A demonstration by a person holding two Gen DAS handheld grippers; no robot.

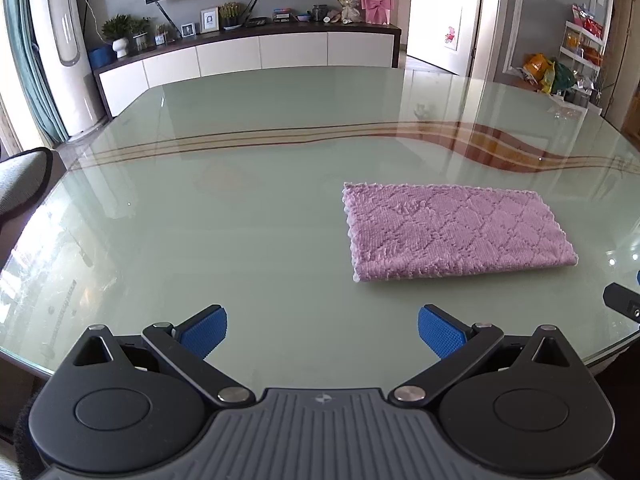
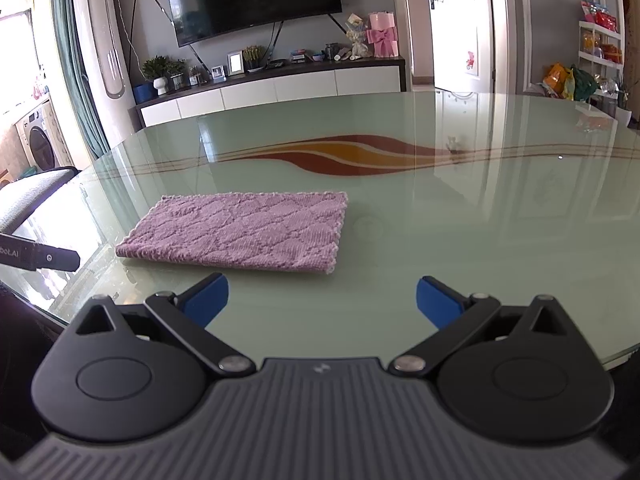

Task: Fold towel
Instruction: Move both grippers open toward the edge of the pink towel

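A pink quilted towel lies folded in a flat rectangle on the glass table. In the left wrist view it sits ahead and to the right of my left gripper, which stands open with nothing between its blue pads. The right wrist view has the same towel ahead and to the left of my right gripper, also open and holding nothing. Both grippers hover near the table's front edge, apart from the towel. A black part of the other gripper shows at each view's side edge.
The table is pale green glass with a brown and orange wave stripe across the middle. A grey chair stands at its left end. Behind it are a white TV cabinet and a tall white air conditioner.
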